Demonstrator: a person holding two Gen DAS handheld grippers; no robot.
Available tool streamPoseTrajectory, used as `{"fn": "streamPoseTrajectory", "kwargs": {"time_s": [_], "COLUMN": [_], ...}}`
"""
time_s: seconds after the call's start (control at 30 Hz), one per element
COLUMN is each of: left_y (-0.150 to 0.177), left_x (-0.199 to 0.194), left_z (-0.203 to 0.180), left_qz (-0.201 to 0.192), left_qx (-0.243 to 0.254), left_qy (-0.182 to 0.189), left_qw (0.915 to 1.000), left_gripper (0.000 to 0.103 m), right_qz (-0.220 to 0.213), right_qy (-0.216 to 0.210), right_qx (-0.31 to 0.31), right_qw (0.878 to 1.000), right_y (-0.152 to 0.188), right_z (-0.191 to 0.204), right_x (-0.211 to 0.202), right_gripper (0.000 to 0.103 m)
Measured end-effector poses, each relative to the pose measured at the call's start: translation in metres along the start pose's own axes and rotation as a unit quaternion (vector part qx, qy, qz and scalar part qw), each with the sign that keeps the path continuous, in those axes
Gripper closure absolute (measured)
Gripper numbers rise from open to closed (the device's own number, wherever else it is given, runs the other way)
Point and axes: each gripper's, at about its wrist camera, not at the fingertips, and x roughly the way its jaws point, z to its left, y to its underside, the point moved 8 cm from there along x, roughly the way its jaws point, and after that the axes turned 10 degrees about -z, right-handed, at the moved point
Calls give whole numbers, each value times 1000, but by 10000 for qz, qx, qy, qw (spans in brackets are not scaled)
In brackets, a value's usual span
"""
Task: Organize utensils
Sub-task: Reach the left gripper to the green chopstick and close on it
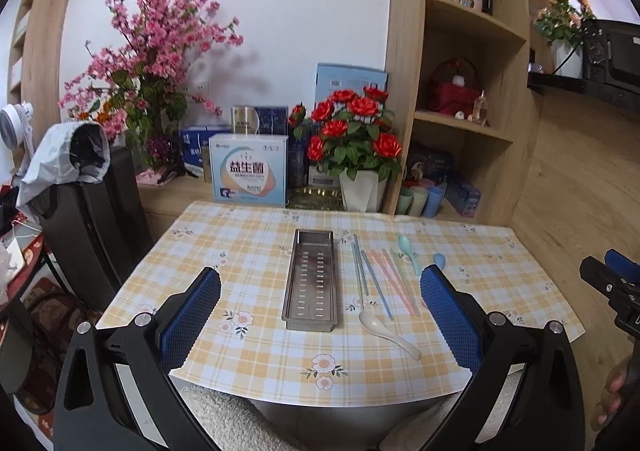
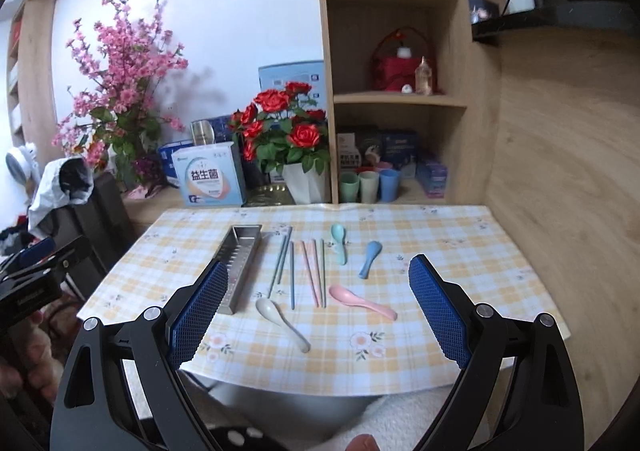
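A long perforated steel tray [image 1: 311, 283] [image 2: 239, 265] lies empty on the checked tablecloth. Right of it lie several pastel chopsticks [image 1: 380, 279] [image 2: 304, 271] side by side. A white spoon [image 1: 388, 333] [image 2: 282, 323] rests near the front, a green spoon [image 1: 409, 251] [image 2: 339, 243] and a blue spoon [image 1: 439, 261] [image 2: 370, 259] farther back, and a pink spoon [image 2: 360, 301] to the right. My left gripper [image 1: 320, 279] hovers open over the near table edge, nothing between its fingers. My right gripper [image 2: 318, 273] is open too, held above the front edge.
A pot of red roses [image 1: 356, 147] [image 2: 286, 131], boxes [image 1: 250, 167] and several cups [image 2: 368, 185] stand behind the table by a wooden shelf unit [image 2: 396, 51]. A dark chair with a jacket [image 1: 80, 187] stands at the left. A wood panel wall [image 2: 560, 171] borders the right.
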Motion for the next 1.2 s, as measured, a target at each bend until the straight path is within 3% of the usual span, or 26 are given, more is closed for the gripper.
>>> {"fn": "streamPoseTrajectory", "kwargs": {"time_s": [0.2,0.4,0.53,0.7,0.87,1.2], "left_y": [29,72,98,105,108,122], "left_x": [66,109,138,172,213,338], "left_z": [23,25,12,-13,-47,-86], "left_qz": [639,1107,1582,1771,1937,2682], "left_qx": [-14,241,186,295,523,611], "left_qy": [-410,-469,-161,318,801,1011], "left_qw": [9971,9925,9871,9832,9764,9561], "left_gripper": [5,7,27,31,45,81], "right_qz": [398,985,1488,1652,1867,1899], "right_qy": [228,118,299,226,118,66], "right_qx": [137,497,600,844,981,1259], "right_qw": [9989,9938,9866,9824,9774,9737], "right_y": [30,76,105,125,139,137], "right_z": [-26,-38,-50,-66,-78,-102], "right_x": [83,140,164,184,207,252], "right_gripper": [14,14,14,14,14,14]}}
